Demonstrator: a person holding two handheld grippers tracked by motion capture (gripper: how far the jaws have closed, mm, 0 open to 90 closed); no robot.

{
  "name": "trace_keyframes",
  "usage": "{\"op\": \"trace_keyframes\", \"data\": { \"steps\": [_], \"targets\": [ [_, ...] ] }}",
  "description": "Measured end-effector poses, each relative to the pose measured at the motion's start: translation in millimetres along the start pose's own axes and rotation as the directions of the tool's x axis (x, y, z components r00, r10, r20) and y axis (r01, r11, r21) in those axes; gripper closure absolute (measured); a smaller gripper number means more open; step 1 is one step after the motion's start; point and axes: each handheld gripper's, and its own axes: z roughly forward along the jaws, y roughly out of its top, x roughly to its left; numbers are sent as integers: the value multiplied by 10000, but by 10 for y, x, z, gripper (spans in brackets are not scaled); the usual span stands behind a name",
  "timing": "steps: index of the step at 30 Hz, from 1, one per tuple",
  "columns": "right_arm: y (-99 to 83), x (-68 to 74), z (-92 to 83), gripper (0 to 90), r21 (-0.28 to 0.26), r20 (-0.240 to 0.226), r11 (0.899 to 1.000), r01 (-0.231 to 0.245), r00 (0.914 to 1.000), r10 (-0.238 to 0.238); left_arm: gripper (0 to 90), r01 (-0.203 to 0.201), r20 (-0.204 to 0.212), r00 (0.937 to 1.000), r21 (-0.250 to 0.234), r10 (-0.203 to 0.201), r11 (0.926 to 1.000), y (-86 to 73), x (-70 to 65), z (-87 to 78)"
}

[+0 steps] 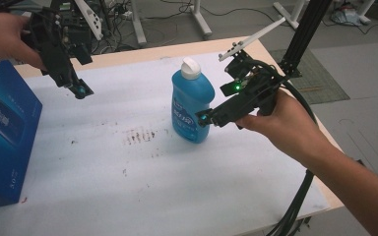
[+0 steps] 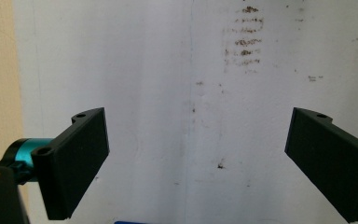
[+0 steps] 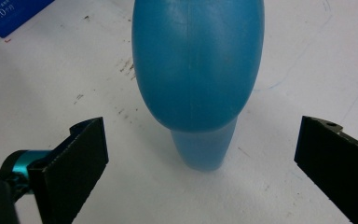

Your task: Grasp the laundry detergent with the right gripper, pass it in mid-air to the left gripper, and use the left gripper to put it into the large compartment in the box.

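The right claw (image 1: 204, 119), jaws apart, lines up beside the upright blue detergent bottle (image 1: 191, 104), seemingly to grip it, while the left claw (image 1: 80, 91) hovers spread over the tabletop (image 1: 128, 182).

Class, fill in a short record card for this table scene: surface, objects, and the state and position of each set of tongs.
surface: white sheet on table, brown smudges near middle
bottle: blue bottle with white cap, upright
box: blue box at table's left edge
left tongs: left tongs open, raised over the sheet, holding nothing
right tongs: right tongs open, level with the bottle's lower body, not yet closed on it
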Motion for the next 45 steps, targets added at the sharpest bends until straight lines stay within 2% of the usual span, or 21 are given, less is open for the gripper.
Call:
{"op": "trace_keyframes", "data": {
  "steps": [11, 21, 33, 45],
  "targets": [
    [-88, 15, 26, 19, -511, 47, 9987, -14, 10000, 16, 62, -2, 7, 10000, -5, 2, 10000, 0, -1, 7],
    [-195, 20, 83, 19, -1139, 55, 9935, -44, 10000, 51, 62, -10, 11, 10000, 25, 10, 10000, 2, 3, 17],
    [-220, 1, 195, 20, -1396, 108, 9900, -226, 9996, 243, 62, 2, 17, 10000, 86, -2, 10000, 1, 7, 35],
    [-206, 5, 327, 20, -1689, 199, 9855, -159, 9996, 195, 62, 7, 62, 10000, 99, -8, 10000, 5, 10, 46]
  ]
}}
